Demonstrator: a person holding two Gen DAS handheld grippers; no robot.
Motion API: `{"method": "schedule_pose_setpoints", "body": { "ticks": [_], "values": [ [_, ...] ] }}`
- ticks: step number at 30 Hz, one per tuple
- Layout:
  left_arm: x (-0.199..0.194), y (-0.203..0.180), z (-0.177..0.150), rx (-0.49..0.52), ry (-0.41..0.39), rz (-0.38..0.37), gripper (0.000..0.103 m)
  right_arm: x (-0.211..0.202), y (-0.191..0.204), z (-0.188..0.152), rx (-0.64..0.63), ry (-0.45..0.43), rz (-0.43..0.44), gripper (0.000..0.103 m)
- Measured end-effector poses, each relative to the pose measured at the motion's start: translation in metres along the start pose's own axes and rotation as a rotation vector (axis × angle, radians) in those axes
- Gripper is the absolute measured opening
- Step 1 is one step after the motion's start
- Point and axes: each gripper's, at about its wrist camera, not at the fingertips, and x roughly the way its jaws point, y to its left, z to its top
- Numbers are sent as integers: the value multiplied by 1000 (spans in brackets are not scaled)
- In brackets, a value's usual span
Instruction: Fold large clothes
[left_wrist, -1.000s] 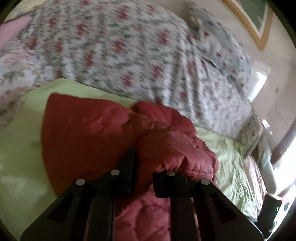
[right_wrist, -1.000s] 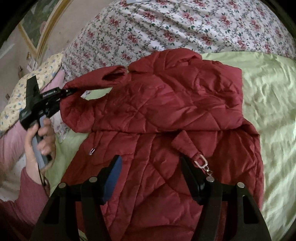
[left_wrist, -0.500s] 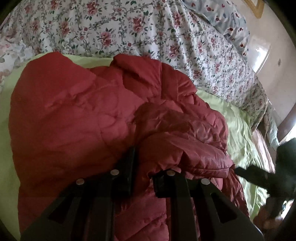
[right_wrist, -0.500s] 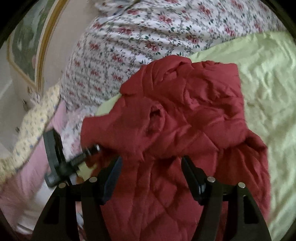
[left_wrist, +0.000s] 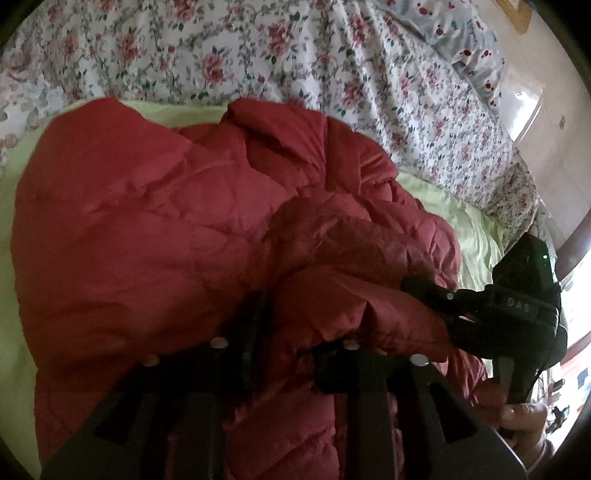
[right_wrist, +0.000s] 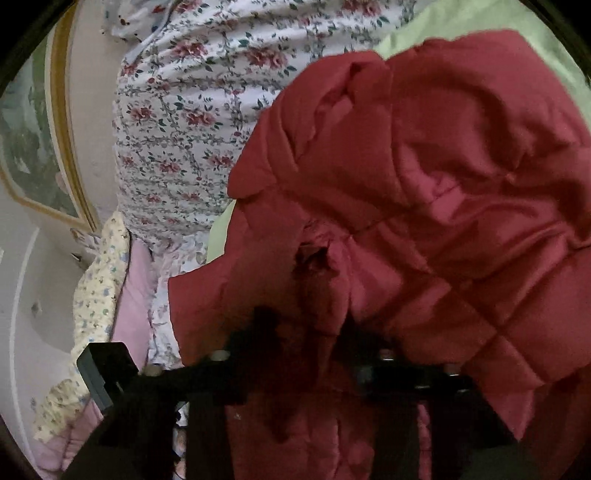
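Note:
A red quilted jacket (left_wrist: 155, 229) lies bunched on a pale green sheet (left_wrist: 476, 236). My left gripper (left_wrist: 288, 332) is shut on a fold of the jacket's sleeve. In the left wrist view my right gripper (left_wrist: 428, 291) reaches in from the right with its tips against the same sleeve. In the right wrist view the jacket (right_wrist: 443, 177) fills the frame, and my right gripper (right_wrist: 314, 343) stands with its jaws narrowed around a hanging fold of red fabric. Its fingertips are buried in the cloth.
A floral quilt (left_wrist: 258, 48) is heaped behind the jacket. A framed picture (right_wrist: 33, 147) hangs on the wall at the left. A pink and yellow floral pillow (right_wrist: 107, 295) lies by the bed's edge.
The left gripper has carried the sleeve across over the jacket body. The right gripper has closed in from open onto a fold of the jacket, and both grippers now meet at the sleeve.

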Motion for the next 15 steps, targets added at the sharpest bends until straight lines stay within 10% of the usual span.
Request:
{"method": "schedule_pose_setpoints", "body": {
  "ticks": [15],
  "values": [
    [-28,-7,-7,60,37,-96,75,-59,26,9,-206,-210,-198,9]
  ]
}}
